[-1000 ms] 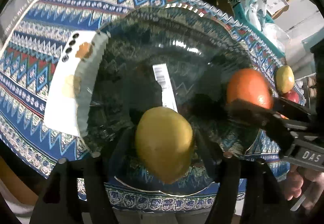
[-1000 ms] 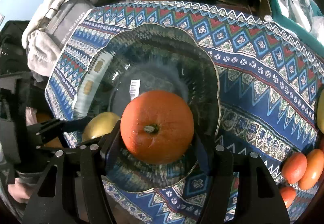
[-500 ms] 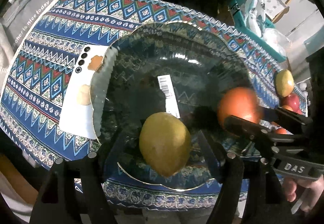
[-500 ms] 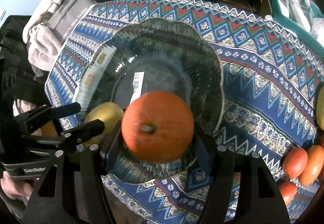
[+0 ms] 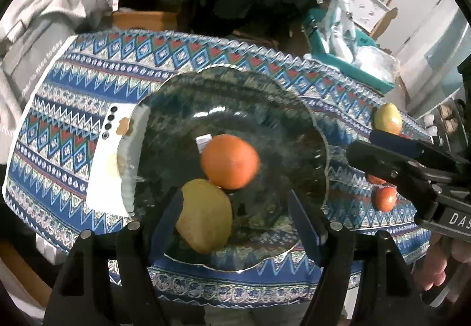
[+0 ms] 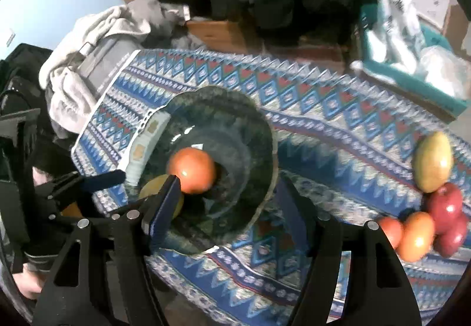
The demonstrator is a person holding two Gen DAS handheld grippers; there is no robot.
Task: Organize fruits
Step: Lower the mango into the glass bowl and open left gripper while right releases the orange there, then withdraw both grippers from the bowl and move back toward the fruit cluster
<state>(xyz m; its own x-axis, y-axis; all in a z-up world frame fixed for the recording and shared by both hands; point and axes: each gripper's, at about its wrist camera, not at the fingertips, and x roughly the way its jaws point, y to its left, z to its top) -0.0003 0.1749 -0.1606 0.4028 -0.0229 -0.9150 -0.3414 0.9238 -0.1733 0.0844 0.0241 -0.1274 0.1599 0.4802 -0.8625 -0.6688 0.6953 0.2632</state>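
Observation:
A dark glass bowl [image 5: 265,108] sits on a blue patterned tablecloth [image 5: 88,108]. An orange [image 5: 229,161] and a yellow-green mango [image 5: 204,215] lie inside it, touching; both also show in the right wrist view, the orange [image 6: 192,174] and the mango [image 6: 153,189]. My left gripper [image 5: 235,223] is open at the bowl's near rim, the mango beside its left finger. My right gripper [image 6: 223,214] is open and empty, drawn back above the bowl's near right rim [image 6: 265,199]. Another mango [image 6: 432,162], red apples [image 6: 446,208] and orange fruits [image 6: 418,236] lie at the right.
A white card [image 5: 109,161] lies partly under the bowl's left side. Grey clothing [image 6: 88,61] hangs off the table's far left corner. A teal box [image 5: 344,61] with plastic bags stands behind the table. The near table edge runs just under my grippers.
Both grippers opened and pulled back. The orange left my right gripper and the mango left my left gripper; both now rest in the bowl.

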